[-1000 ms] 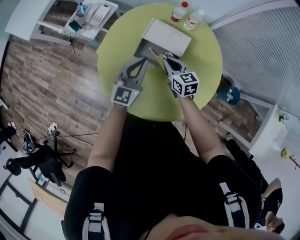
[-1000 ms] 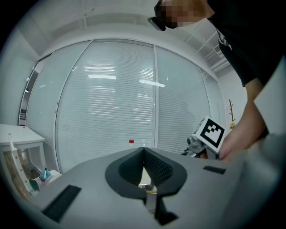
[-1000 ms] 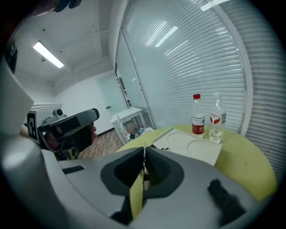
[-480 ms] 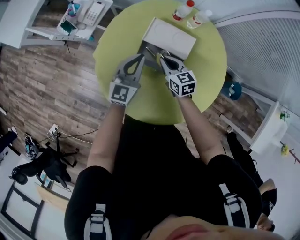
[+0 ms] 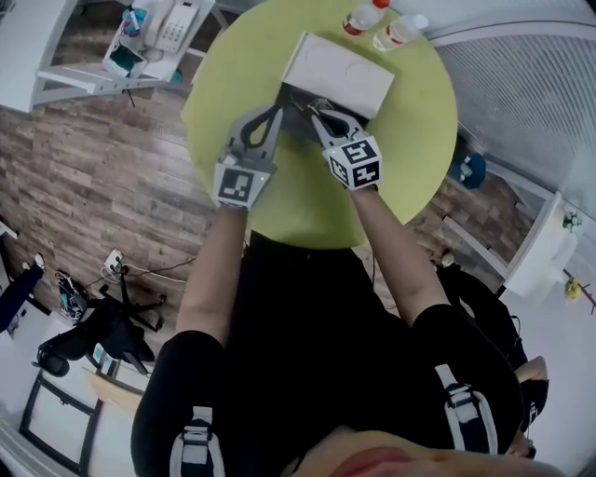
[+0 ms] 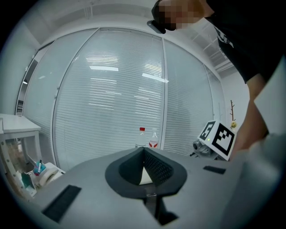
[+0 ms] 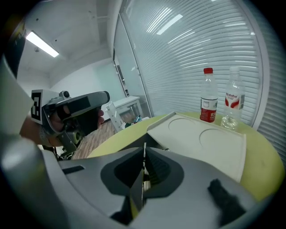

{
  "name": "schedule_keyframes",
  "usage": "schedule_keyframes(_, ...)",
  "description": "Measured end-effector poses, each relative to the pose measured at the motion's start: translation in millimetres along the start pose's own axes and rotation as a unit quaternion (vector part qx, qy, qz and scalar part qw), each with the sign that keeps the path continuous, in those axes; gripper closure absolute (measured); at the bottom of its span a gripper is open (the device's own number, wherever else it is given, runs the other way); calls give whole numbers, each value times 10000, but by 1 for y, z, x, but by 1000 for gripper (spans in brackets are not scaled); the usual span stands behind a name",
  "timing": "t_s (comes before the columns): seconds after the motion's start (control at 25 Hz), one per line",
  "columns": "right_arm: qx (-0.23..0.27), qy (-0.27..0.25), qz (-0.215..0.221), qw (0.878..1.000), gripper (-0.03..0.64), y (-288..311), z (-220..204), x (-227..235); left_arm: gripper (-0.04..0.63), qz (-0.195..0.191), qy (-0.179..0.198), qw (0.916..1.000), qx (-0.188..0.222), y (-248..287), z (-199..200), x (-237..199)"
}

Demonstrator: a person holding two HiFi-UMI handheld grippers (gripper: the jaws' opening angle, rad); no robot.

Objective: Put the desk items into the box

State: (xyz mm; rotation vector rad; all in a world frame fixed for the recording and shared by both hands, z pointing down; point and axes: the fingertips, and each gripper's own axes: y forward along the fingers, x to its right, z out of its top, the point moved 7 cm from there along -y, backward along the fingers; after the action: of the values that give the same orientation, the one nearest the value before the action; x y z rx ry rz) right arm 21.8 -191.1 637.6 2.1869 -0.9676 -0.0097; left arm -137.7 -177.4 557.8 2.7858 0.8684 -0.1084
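Note:
A white box [image 5: 337,73] stands at the far side of the round yellow-green table [image 5: 410,140], its flat top [image 7: 201,143] marked with two round impressions and a dark opening on its near side. My right gripper [image 5: 308,104] reaches to that opening; in the right gripper view its jaws [image 7: 144,150] are shut on a thin flat item [image 7: 143,165] seen edge-on, with a yellowish tint. My left gripper [image 5: 279,110] sits just left of it at the box's near corner. Its tips [image 6: 144,150] meet, with nothing seen between them.
Two plastic bottles [image 5: 358,19] [image 7: 208,96] stand behind the box near the table's far edge, by a glass wall with blinds. A white shelf with a telephone [image 5: 175,23] stands at the left. An office chair [image 5: 93,335] is on the wood floor.
Both grippers have edged forward toward the box, the right one further into its near opening. The jaws look the same as before.

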Motion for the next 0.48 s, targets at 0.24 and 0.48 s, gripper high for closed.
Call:
schedule_keyframes(0.24, -105, -43, 9, 9999, 591, 12, -4, 6, 584, -19, -123, 9999, -59, 9, -9, -4)
schedule_keyframes(0.48, -415, -85, 99, 9991, 591, 22, -11, 6, 584, 59, -276, 9996, -72, 9, -13, -10)
